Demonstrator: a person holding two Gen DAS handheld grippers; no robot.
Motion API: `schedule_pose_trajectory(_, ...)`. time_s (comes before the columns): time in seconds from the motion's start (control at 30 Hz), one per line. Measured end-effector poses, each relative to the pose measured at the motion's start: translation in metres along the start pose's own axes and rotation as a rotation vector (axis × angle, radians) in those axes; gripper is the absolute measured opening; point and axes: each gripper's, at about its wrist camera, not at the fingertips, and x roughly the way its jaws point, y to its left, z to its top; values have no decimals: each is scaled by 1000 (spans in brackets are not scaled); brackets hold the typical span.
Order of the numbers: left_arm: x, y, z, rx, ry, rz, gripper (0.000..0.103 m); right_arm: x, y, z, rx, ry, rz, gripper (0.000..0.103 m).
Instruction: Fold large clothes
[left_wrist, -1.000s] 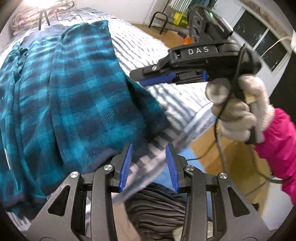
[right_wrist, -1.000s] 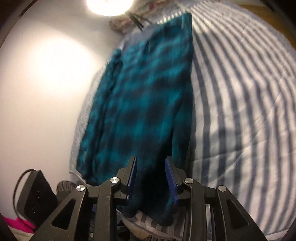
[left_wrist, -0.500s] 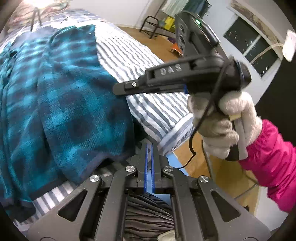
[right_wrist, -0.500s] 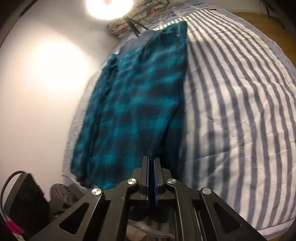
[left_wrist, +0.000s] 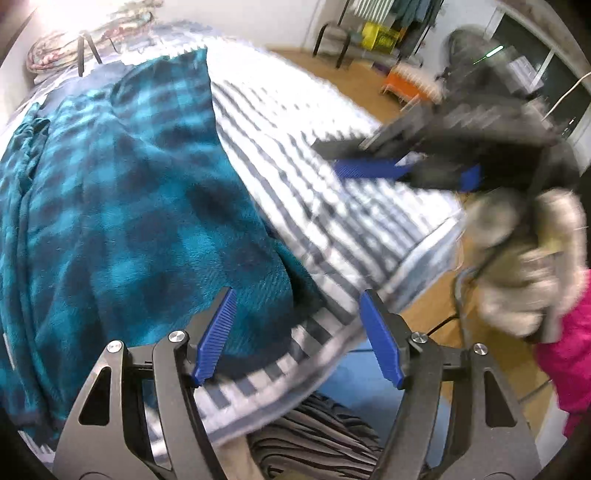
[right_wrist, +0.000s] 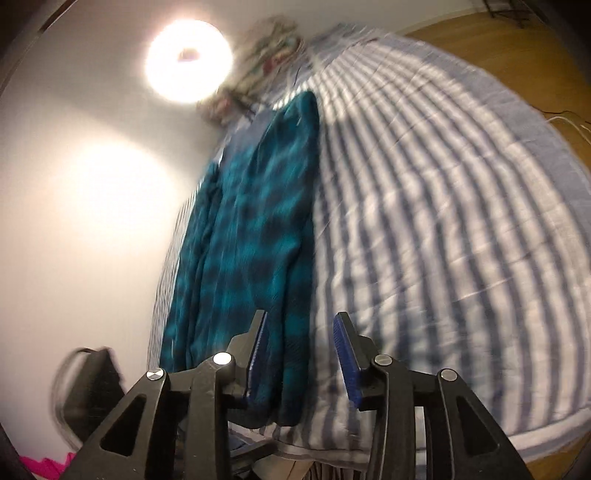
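With the fleece folded lengthwise on the bed, both tongs have just opened empty at its near edge; next, regrip it for a crosswise fold.

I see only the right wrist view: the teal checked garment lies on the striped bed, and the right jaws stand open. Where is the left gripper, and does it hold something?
Observer: The left gripper hangs at the near edge of the bed, by the near corner of the garment. Its jaws have just been opening, and nothing is between them.
Operator: Is the right gripper above the garment?
Observer: No. In the left wrist view the right gripper seems to be over the striped bedspread, beside the garment and apart from it. Its jaws too have just been opening, empty.
Operator: What holds it?
Observer: A hand in a pale fuzzy glove, with a pink sleeve.
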Motion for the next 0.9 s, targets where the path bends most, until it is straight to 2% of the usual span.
schedule_pose_trajectory(0.07,20,-3,1,12,60,51,71,-7,-4,1,9,-16,-3,39)
schedule_pose_trajectory(0.2,32,-5,-4,36,61,87,71,-13,-16,3,48,-36,0,39)
schedule_pose_trajectory(0.23,34,-5,-4,45,57,89,66,-13,-18,3,55,-37,1,39)
schedule_pose_trajectory(0.27,36,-4,-5,57,52,105,59,-14,-19,3,59,-38,2,39)
schedule_pose_trajectory(0.33,35,1,-5,60,38,112,30,-11,-20,2,64,-37,3,40)
schedule_pose_trajectory(0.4,32,13,-3,7,39,50,16,-7,-17,4,58,-36,2,39)
schedule_pose_trajectory(0.5,16,30,0,-111,25,-60,14,-4,-14,9,49,-40,11,40)
schedule_pose_trajectory(0.6,-2,43,-2,-195,-10,-138,13,9,-12,24,56,-51,29,48)
schedule_pose_trajectory(0.7,-15,49,-2,-242,-42,-173,13,29,-11,42,86,-58,53,48)
schedule_pose_trajectory(0.9,-29,56,-3,-244,-79,-193,13,75,2,81,131,-64,72,48)
